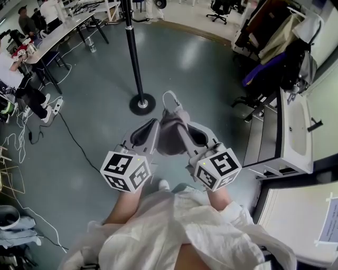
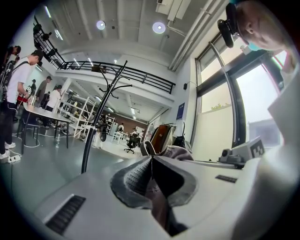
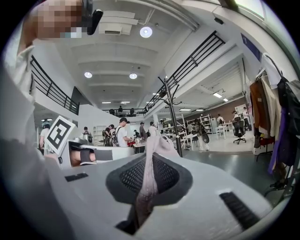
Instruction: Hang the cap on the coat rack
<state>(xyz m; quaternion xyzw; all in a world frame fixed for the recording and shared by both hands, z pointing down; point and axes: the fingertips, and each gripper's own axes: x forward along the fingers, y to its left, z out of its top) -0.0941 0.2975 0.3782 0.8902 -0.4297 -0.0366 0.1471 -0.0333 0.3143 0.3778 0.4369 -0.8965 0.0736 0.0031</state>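
Observation:
I hold a mauve-grey cap (image 1: 170, 133) between both grippers, low in front of the person's body. My left gripper (image 1: 151, 125) is shut on the cap's left side, and my right gripper (image 1: 181, 122) is shut on its right side. In the left gripper view the fabric (image 2: 177, 152) is pinched between the closed jaws (image 2: 151, 159). The right gripper view shows the cloth (image 3: 152, 145) running up out of the closed jaws (image 3: 150, 159). The black coat rack pole (image 1: 134, 58) stands just ahead on its round base (image 1: 142, 104). Its hooks (image 2: 112, 79) rise above the cap, and its top (image 3: 169, 89) also shows.
At the right, a rack of hanging clothes (image 1: 285, 58) stands above a white cabinet (image 1: 293, 132). A long desk (image 1: 68, 23) with people at it is at the upper left. Cables (image 1: 68, 138) trail over the grey floor. An office chair (image 1: 219, 10) stands far back.

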